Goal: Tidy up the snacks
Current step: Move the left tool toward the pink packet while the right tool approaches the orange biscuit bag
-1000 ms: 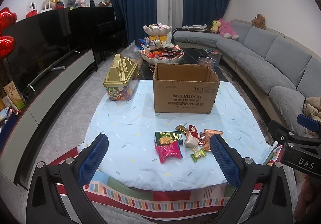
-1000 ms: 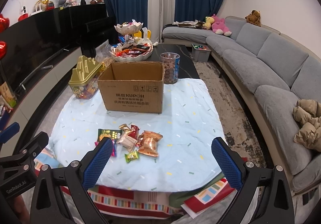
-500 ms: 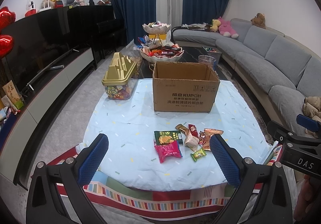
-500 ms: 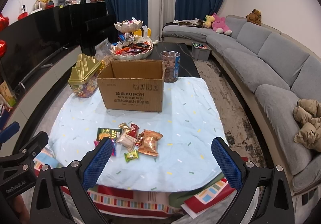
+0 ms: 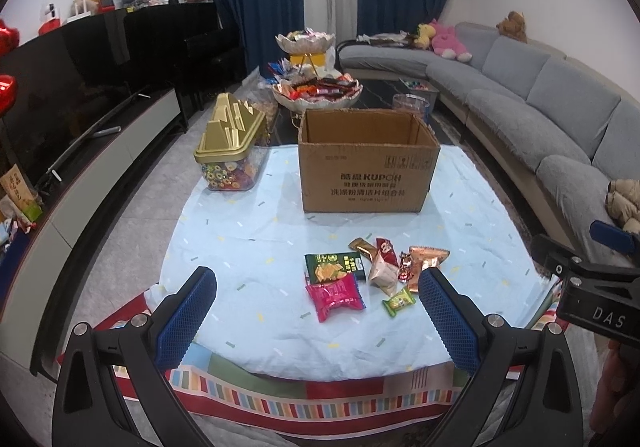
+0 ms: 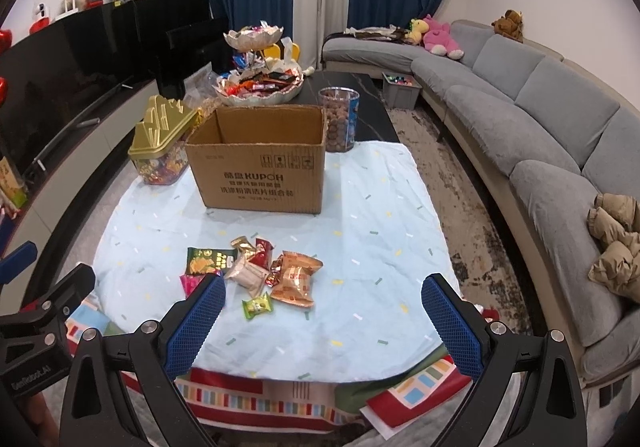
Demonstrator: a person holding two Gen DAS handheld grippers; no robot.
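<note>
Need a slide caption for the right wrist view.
Open right claw faces loose snack packets before an open KUPOH cardboard box.

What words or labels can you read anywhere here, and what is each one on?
"KUPOH": front of the cardboard box.
"DAS": black body of the right gripper, seen from the left wrist.
"GenRobot.AI": black body of the left gripper, seen from the right wrist.
Chinese lines and symbols on the box, and the snack packets' print: too small to read.
</note>
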